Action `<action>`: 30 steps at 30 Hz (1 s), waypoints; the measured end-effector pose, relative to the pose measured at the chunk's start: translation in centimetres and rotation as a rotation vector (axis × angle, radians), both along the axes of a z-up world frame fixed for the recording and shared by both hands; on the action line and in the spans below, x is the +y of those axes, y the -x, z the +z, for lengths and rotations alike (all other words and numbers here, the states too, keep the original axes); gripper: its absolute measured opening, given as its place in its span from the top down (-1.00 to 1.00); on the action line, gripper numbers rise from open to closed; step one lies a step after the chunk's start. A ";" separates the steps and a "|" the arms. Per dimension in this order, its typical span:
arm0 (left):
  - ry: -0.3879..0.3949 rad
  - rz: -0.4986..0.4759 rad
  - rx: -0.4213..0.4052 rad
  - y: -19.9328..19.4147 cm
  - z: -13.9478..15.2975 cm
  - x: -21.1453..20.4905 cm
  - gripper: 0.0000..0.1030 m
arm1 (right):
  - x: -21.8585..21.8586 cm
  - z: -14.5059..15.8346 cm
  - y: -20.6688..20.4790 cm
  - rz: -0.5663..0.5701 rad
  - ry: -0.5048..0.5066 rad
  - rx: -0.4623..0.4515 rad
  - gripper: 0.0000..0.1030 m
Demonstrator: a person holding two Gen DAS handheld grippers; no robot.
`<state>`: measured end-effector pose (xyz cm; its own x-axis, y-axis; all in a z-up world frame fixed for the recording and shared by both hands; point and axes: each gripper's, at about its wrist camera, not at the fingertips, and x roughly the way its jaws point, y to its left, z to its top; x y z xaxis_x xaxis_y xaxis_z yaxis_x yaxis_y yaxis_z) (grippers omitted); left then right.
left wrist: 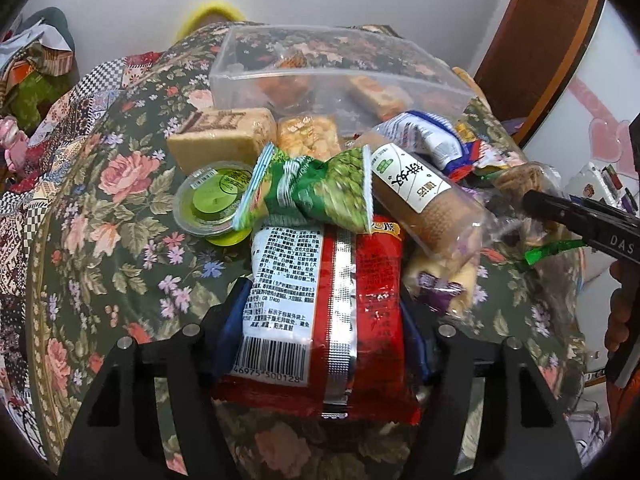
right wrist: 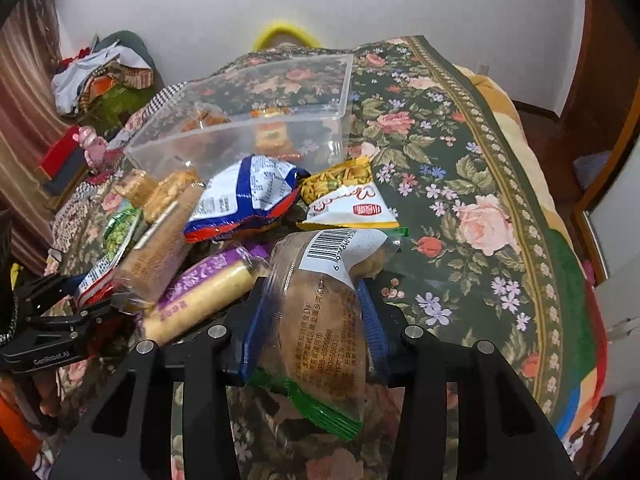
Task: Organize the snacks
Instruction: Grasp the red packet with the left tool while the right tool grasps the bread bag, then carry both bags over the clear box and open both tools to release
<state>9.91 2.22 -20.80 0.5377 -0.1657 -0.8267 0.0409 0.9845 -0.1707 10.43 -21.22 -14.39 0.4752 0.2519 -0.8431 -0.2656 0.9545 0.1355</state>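
Note:
My left gripper (left wrist: pixel 326 312) is shut on a red snack packet (left wrist: pixel 352 312) with a white label and barcode, at the near edge of a snack pile. My right gripper (right wrist: pixel 308 312) is shut on a clear-wrapped brown pastry (right wrist: pixel 320 320) with a green end seal. A clear plastic box (left wrist: pixel 336 80) holding a few snacks stands behind the pile; it also shows in the right wrist view (right wrist: pixel 256 120). In the pile lie a green pea packet (left wrist: pixel 320 188), a wrapped brown roll (left wrist: pixel 424 196), a blue-white packet (right wrist: pixel 244 196) and a purple-wrapped roll (right wrist: pixel 204 292).
Everything rests on a floral cloth (right wrist: pixel 460 184) over a round table. A green jelly cup (left wrist: pixel 208 204) and a beige cake block (left wrist: pixel 224 136) lie left of the pile. Cluttered shelf and clothes (right wrist: pixel 100 76) are far left. The right gripper's finger shows at the left wrist view's right edge (left wrist: pixel 580 220).

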 end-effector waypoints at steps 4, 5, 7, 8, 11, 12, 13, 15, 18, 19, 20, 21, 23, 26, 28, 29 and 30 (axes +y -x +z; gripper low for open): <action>0.022 -0.005 -0.034 1.1 1.8 0.4 -0.29 | -0.1 1.2 0.2 0.000 -0.016 -0.031 0.20; 0.021 -0.003 -0.047 1.3 2.3 0.4 -0.29 | -0.1 1.5 0.3 0.002 -0.019 -0.040 0.20; 0.024 0.001 -0.078 1.6 3.6 0.5 -0.29 | 0.0 2.2 0.4 0.005 -0.027 -0.056 0.20; 0.029 0.003 -0.094 1.6 4.3 0.6 -0.29 | 0.1 2.4 0.3 0.007 -0.030 -0.061 0.20; 0.029 0.010 -0.142 1.5 6.1 0.7 -0.29 | 0.4 3.4 0.3 0.016 -0.044 -0.087 0.20; 0.028 0.010 -0.157 1.4 6.7 0.7 -0.29 | 0.5 3.7 0.3 0.019 -0.047 -0.094 0.20; 0.027 0.012 -0.174 1.2 7.3 0.7 -0.29 | 0.6 3.9 0.2 0.021 -0.050 -0.102 0.20; 0.027 0.018 -0.201 0.8 8.3 0.8 -0.29 | 0.9 4.5 -0.1 0.029 -0.058 -0.119 0.20; 0.026 0.030 -0.236 -0.1 9.8 1.1 -0.29 | 1.5 5.5 -0.6 0.039 -0.068 -0.150 0.20; 0.023 0.034 -0.247 -0.4 10.3 1.1 -0.29 | 1.7 5.8 -0.8 0.041 -0.072 -0.159 0.20; 0.020 0.037 -0.256 -0.7 10.6 1.2 -0.29 | 1.9 6.2 -1.1 0.045 -0.076 -0.170 0.20; 0.013 0.043 -0.265 -1.3 11.0 1.2 -0.29 | 2.1 6.4 -1.4 0.048 -0.080 -0.177 0.20; 0.009 0.046 -0.275 -2.0 11.5 1.3 -0.29 | 2.5 7.1 -2.0 0.056 -0.087 -0.195 0.20; 0.006 0.050 -0.293 -3.4 12.2 1.5 -0.29 | 3.1 7.9 -2.9 0.065 -0.090 -0.221 0.20; -0.001 0.051 -0.304 -4.4 12.6 1.5 -0.29 | 3.4 8.2 -3.6 0.069 -0.091 -0.235 0.20; -0.001 0.051 -0.307 -4.9 12.8 1.5 -0.30 | 3.6 8.4 -4.1 0.070 -0.093 -0.242 0.20; 0.000 0.049 -0.309 -5.5 12.9 1.4 -0.30 | 3.7 8.5 -4.4 0.074 -0.091 -0.247 0.20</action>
